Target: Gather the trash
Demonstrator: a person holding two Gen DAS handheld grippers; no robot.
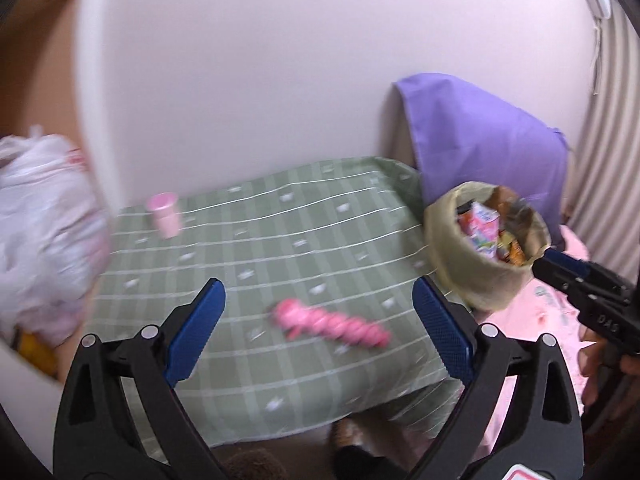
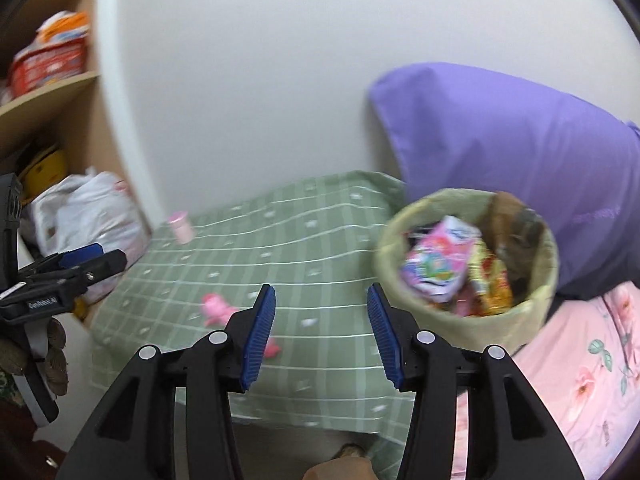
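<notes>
A pale yellow-green bin [image 1: 476, 272] [image 2: 516, 320] full of bright wrappers stands at the right end of a green checked tablecloth [image 1: 280, 248] [image 2: 320, 264]. A pink wrapper [image 1: 332, 322] [image 2: 214, 308] lies on the cloth, and a small pink cup [image 1: 164, 214] [image 2: 182, 226] stands near the wall. My left gripper [image 1: 318, 322] is open wide above the pink wrapper, nothing between its blue pads. My right gripper [image 2: 322, 334] is open and empty over the cloth, left of the bin. In the left wrist view the right gripper's fingertips [image 1: 560, 264] sit at the bin's rim.
A purple cloth [image 1: 484, 152] [image 2: 520, 168] drapes over something behind the bin. Pink floral bedding [image 2: 580, 380] lies to the right. At the left, white plastic bags [image 1: 44, 240] [image 2: 92, 216] and shelves [image 2: 48, 92] with packets. A white wall stands behind the table.
</notes>
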